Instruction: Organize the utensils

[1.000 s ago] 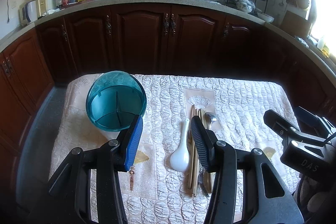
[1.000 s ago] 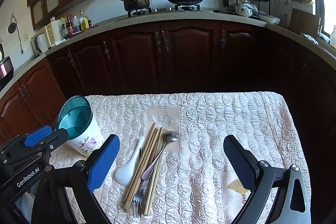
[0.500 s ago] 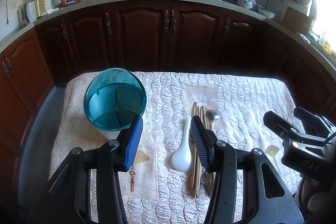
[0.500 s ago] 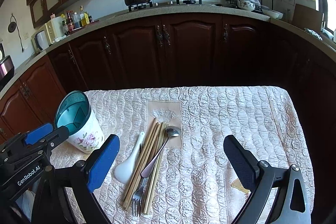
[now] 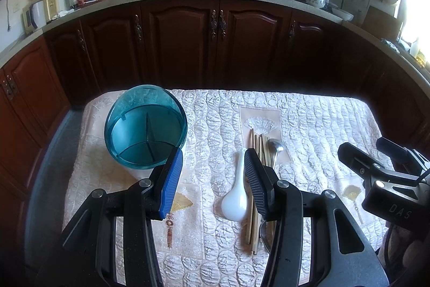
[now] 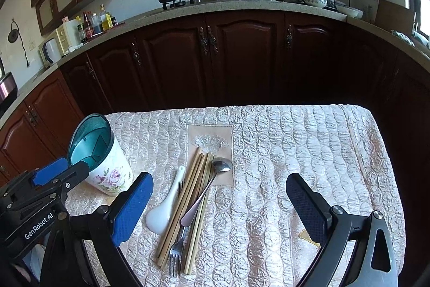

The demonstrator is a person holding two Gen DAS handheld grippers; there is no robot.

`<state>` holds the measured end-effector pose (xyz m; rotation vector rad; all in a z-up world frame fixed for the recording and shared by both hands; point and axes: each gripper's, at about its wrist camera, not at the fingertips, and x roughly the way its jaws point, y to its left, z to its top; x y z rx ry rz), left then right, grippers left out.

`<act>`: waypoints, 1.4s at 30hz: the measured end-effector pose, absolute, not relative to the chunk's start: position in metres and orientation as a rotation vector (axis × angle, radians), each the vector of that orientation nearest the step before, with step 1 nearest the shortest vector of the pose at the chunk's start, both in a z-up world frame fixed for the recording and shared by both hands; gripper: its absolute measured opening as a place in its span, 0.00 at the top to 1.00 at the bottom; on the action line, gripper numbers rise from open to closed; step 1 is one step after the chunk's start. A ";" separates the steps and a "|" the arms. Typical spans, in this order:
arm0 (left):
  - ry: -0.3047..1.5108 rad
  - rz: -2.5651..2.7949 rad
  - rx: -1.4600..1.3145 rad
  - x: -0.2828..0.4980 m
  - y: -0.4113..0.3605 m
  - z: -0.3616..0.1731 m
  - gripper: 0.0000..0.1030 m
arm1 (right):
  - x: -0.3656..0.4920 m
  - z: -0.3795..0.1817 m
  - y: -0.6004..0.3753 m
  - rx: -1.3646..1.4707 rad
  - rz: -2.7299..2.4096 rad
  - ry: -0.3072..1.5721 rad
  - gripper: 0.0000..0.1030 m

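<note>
A floral utensil holder with a teal divided insert (image 5: 145, 131) (image 6: 103, 166) stands at the table's left. A white ceramic spoon (image 5: 236, 195) (image 6: 166, 203), several wooden chopsticks (image 6: 188, 198) (image 5: 258, 152), a metal spoon (image 6: 209, 187) and a fork (image 6: 176, 257) lie together mid-table. My left gripper (image 5: 212, 179) is open and empty, above the cloth between the holder and the white spoon. My right gripper (image 6: 219, 209) is wide open and empty, above the utensil pile.
A quilted cream cloth (image 6: 295, 152) covers the table. Dark wooden cabinets (image 6: 215, 58) stand behind it, with a stove, pot and wok on the counter. The right gripper's body (image 5: 384, 179) shows at the right of the left wrist view.
Both grippers have tilted or drawn back slightly, so the table sits lower in each view. Jaws and utensils are unchanged.
</note>
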<state>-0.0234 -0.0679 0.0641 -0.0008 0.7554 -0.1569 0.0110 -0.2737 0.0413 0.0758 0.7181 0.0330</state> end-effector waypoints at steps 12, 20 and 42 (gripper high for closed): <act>0.763 -0.156 0.011 -0.020 -0.070 0.059 0.54 | 0.013 0.034 -0.275 0.082 0.045 0.740 0.04; 0.776 -0.159 0.016 -0.018 -0.074 0.055 0.54 | 0.015 0.030 -0.274 0.074 0.050 0.751 0.04; 0.792 -0.163 0.029 -0.013 -0.078 0.050 0.54 | 0.021 0.025 -0.275 0.070 0.049 0.766 0.04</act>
